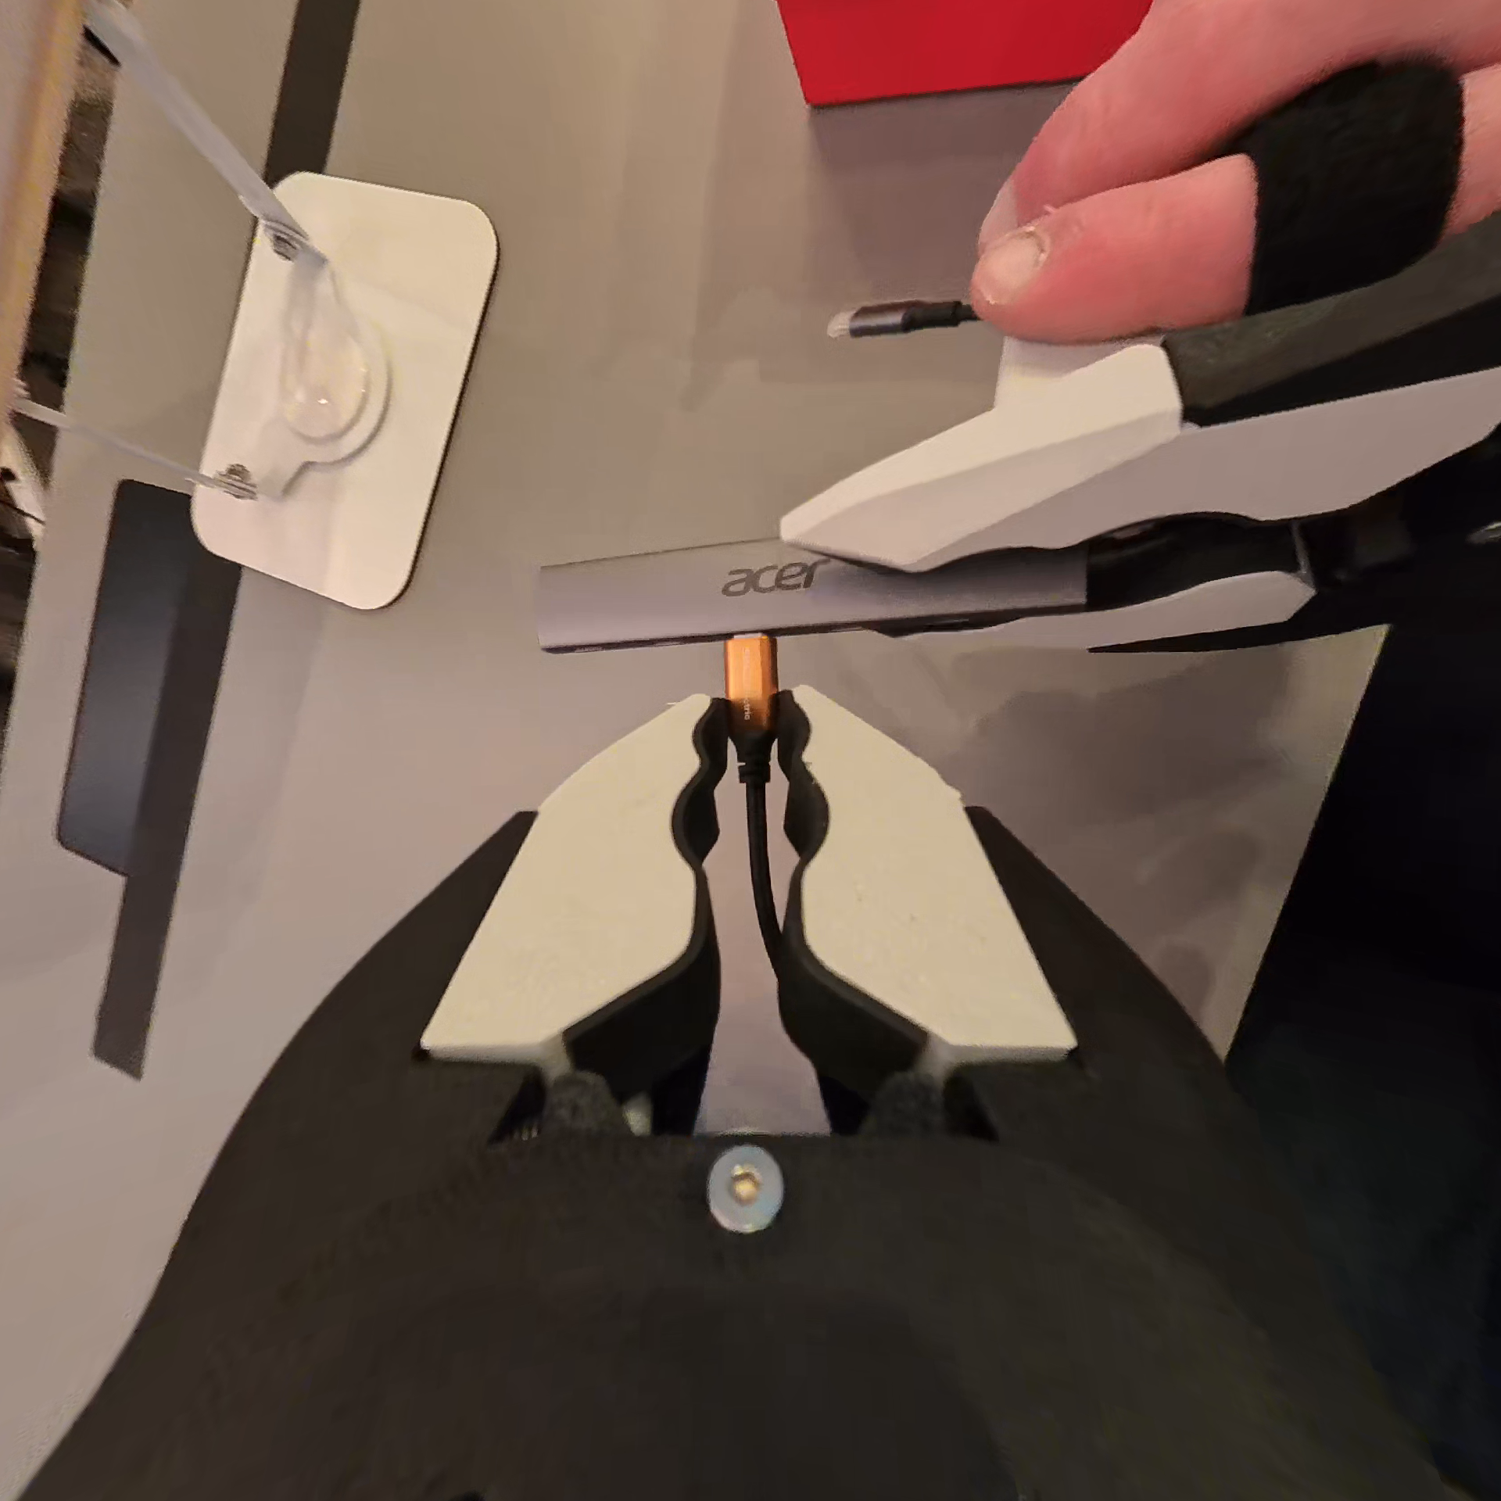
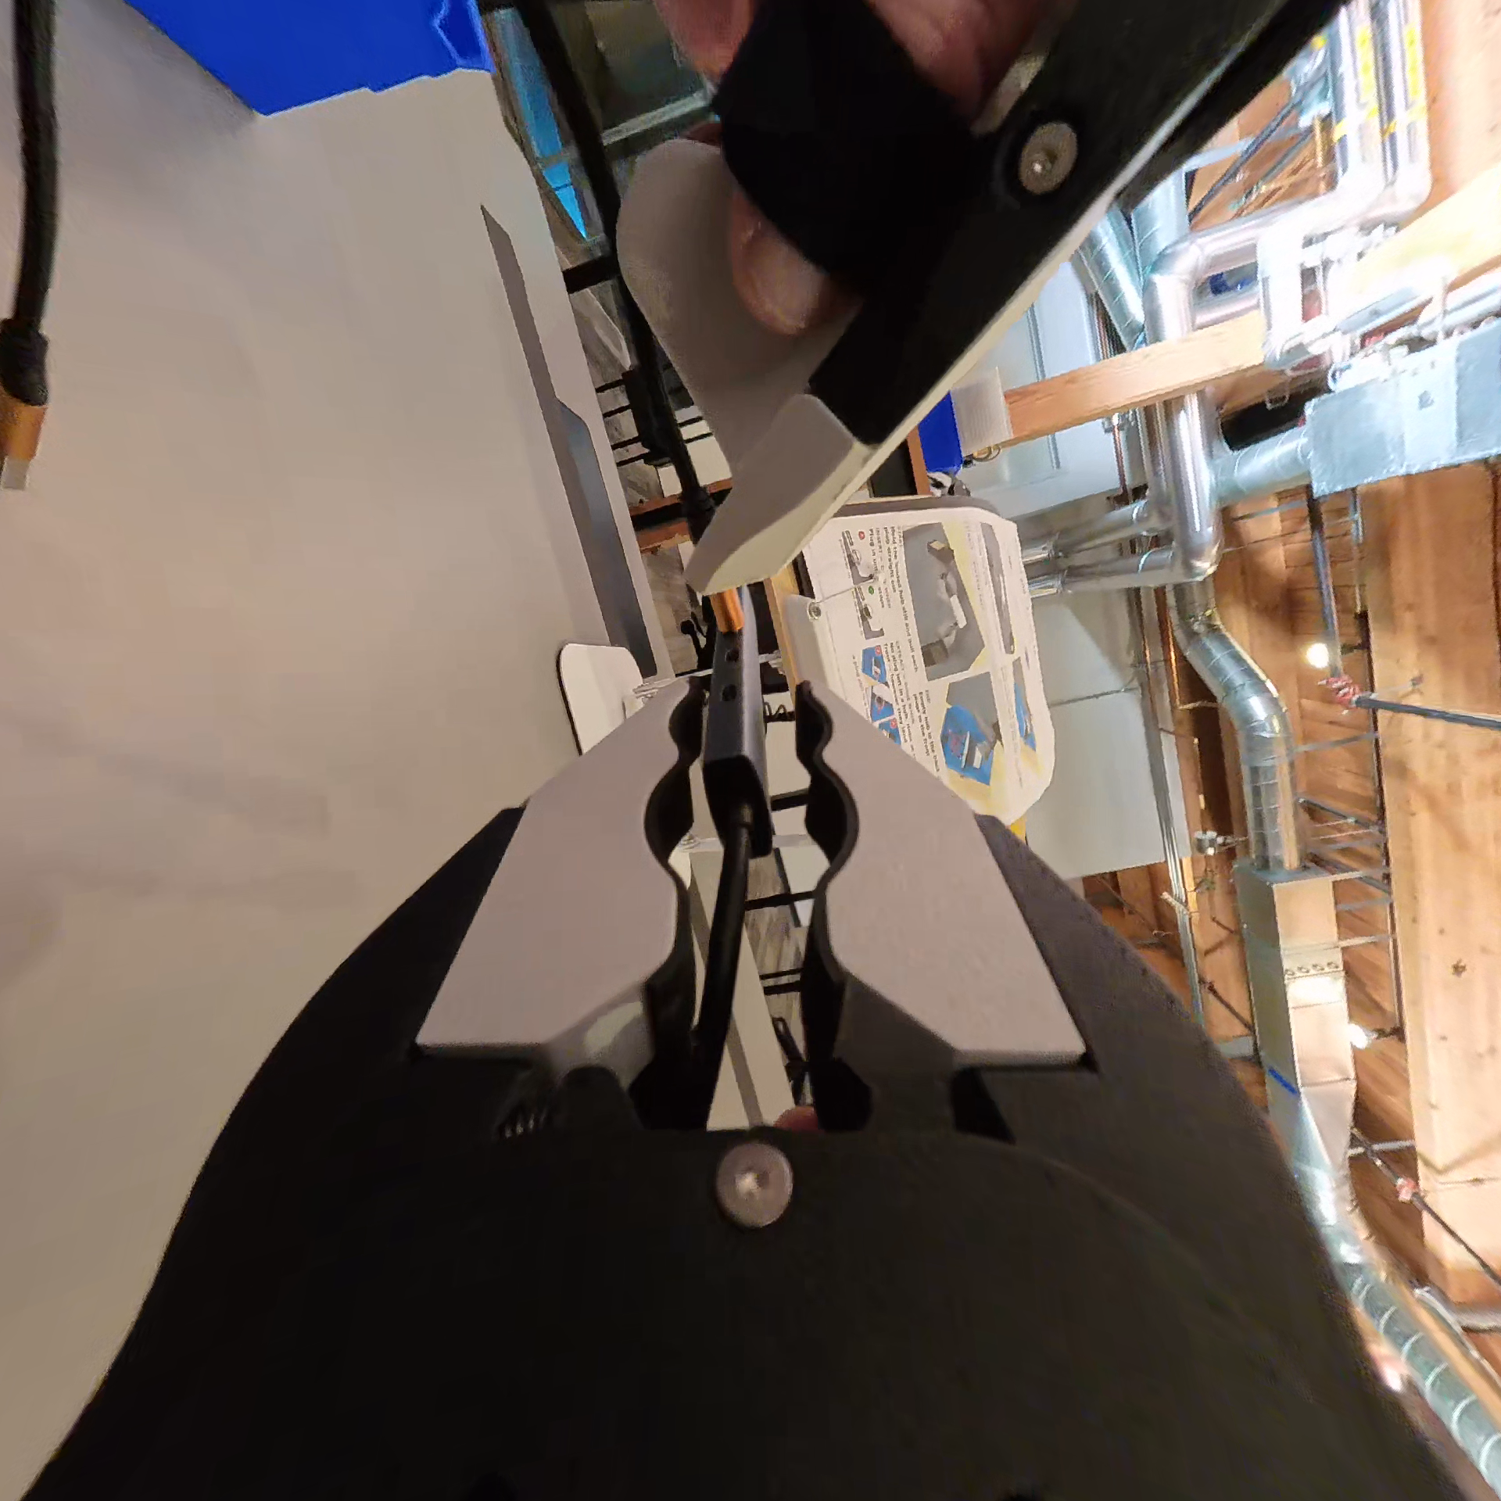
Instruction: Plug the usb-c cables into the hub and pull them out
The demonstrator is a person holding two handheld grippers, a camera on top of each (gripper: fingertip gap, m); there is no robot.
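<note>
My left gripper (image 1: pixel 749 700) is shut on an orange USB-C plug (image 1: pixel 749 678) with a black cable. The plug's metal tip meets the near side of the grey hub (image 1: pixel 650 601), and a sliver of metal still shows. My right gripper (image 1: pixel 893 581) comes in from the right and clamps the hub above the table. In the right wrist view the hub (image 2: pixel 735 747) sits between my right gripper's (image 2: pixel 743 698) fingers. Its own black cable (image 2: pixel 723 934) trails back, and the orange plug (image 2: pixel 725 611) is at its far side under a left finger (image 2: pixel 755 503). A grey USB-C plug (image 1: pixel 885 318) lies beyond.
A white plate with a clear dome (image 1: pixel 341 390) sits at the left and a dark flat slab (image 1: pixel 130 690) at the table's left edge. A red box (image 1: pixel 934 49) stands at the back. Another orange plug (image 2: pixel 20 430) lies on the table, with a blue bin (image 2: pixel 309 49) beyond it. Less than 4 cm separates the two grippers' tips.
</note>
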